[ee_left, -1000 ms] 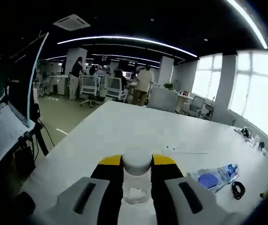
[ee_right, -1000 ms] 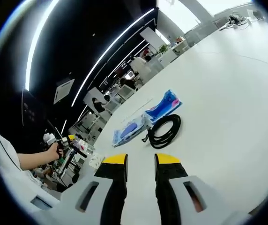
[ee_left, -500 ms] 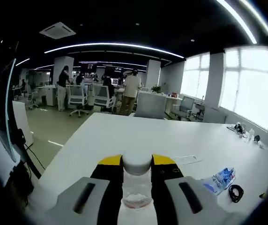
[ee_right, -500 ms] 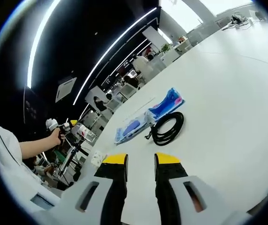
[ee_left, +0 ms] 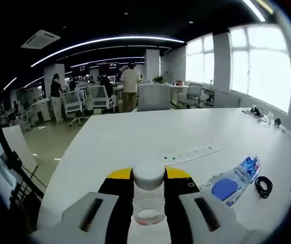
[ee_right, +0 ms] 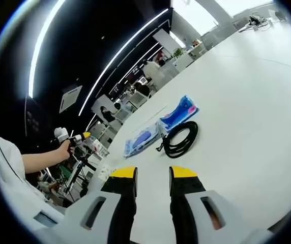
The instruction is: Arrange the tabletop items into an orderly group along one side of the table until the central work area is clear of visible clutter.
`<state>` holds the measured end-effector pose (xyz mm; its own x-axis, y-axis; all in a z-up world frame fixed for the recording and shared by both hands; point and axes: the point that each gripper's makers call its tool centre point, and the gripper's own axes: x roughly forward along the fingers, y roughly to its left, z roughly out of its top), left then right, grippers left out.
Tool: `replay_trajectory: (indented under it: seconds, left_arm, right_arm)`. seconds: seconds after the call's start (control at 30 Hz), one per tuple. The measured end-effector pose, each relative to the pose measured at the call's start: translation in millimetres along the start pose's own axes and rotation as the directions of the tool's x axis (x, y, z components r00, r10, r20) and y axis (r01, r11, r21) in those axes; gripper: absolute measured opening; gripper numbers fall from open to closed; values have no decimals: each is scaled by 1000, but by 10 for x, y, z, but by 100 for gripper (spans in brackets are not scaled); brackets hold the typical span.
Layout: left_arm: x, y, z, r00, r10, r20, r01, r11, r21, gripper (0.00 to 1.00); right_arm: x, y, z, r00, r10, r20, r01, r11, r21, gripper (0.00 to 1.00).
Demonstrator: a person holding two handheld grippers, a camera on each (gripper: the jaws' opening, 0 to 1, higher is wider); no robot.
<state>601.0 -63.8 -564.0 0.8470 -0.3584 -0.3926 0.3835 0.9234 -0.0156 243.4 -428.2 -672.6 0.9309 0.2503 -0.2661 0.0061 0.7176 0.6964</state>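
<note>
Left gripper view: fingers [ee_left: 149,179] clamp a clear bottle [ee_left: 148,198] (white cap); right gripper [ee_right: 152,174] fingers parted above the white surface [ee_right: 247,101].

Each gripper has two black jaws capped with yellow tips, set on broad light-grey housings with a dark oblong slot in each. The left gripper [ee_left: 149,179] and the right gripper [ee_right: 153,175] share this build. In the right gripper view, the person's white short sleeve [ee_right: 5,162] shows above a bare forearm.
</note>
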Motion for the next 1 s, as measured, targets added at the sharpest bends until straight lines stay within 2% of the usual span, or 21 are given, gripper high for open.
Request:
replay_trajectory:
  seconds: [0.4,0.63,0.67,0.87,1.0]
  left_arm:
    - [26,-14,-287,999,18,-44,-20,999,-44,20]
    - [52,-10,-436,998,19,-67,-22,999,-35,20]
    - [51,-12,-413,999,19,-43,-21,999,-33,20]
    - [106,-5,-441,999,4,-49,-5,1000,-18,20]
    - [138,27,-462,1000,-7,-19,7,1000,-10,20]
  right_arm:
    - [12,8,-36,1000,-2,-17,2,1000,5,23]
    - [19,0,-50,1000,4,-21,-4,1000,11,23]
    - [19,-12,-53,1000,4,-19,-4,1000,27,23]
    - [15,-28,-46,1000,3,-10,-2,999,48,24]
    - [26,-25,-85,1000,2,-22,-1,999,51,24]
